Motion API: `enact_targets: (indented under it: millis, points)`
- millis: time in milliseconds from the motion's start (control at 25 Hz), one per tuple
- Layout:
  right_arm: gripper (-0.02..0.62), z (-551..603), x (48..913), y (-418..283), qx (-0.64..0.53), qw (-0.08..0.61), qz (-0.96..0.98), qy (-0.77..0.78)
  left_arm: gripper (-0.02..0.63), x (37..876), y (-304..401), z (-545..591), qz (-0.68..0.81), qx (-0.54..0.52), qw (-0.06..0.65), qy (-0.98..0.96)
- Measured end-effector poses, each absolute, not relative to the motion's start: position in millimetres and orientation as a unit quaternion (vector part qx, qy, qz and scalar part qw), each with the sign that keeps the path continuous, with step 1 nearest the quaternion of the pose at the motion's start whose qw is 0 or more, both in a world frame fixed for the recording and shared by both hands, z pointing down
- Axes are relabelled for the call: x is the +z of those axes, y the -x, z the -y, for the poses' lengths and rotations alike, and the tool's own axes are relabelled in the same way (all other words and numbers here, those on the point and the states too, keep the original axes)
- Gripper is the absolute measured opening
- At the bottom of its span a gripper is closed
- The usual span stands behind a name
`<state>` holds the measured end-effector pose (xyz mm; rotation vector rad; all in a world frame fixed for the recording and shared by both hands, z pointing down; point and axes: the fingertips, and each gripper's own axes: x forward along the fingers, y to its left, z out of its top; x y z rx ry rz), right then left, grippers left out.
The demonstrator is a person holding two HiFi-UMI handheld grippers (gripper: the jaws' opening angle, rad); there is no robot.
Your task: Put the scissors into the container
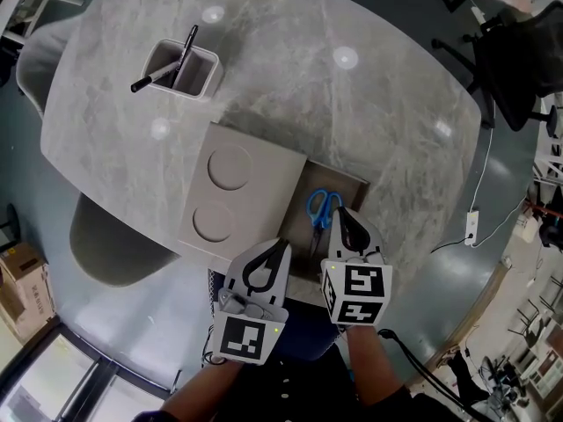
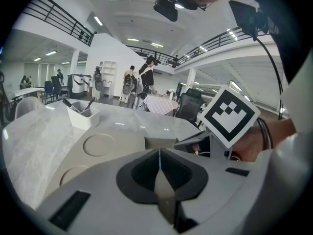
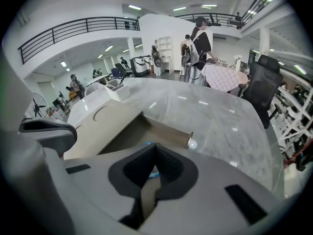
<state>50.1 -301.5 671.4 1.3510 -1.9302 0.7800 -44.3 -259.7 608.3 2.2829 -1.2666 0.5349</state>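
Blue-handled scissors [image 1: 322, 207] lie in the open drawer [image 1: 350, 183] of a beige block [image 1: 255, 192] with two round recesses. My right gripper [image 1: 341, 209] is over the drawer, just right of the handles, its jaws closed together. In the right gripper view a bit of blue from the scissors [image 3: 153, 174] shows beneath the right gripper [image 3: 155, 145]; I cannot tell whether they touch. My left gripper [image 1: 283, 243] [image 2: 159, 153] is shut on nothing at the block's near edge. The white container [image 1: 209, 79] [image 2: 83, 117] [image 3: 117, 89], holding black pens [image 1: 180, 55], stands far left on the marble table [image 1: 369, 104].
A grey chair [image 1: 106, 244] sits under the table's left edge and a black office chair [image 1: 519, 51] at the far right. A white cable and power strip [image 1: 471, 227] lie on the floor to the right. People stand far off in the gripper views.
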Motion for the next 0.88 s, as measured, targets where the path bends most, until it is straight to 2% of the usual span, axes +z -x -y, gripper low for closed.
enact_targets:
  millis: [880]
  points:
    - [-0.003,250,508,-101,0.193,0.167,0.782,-0.569,0.023,497,17,223,0.508,0.133,0.167,-0.835]
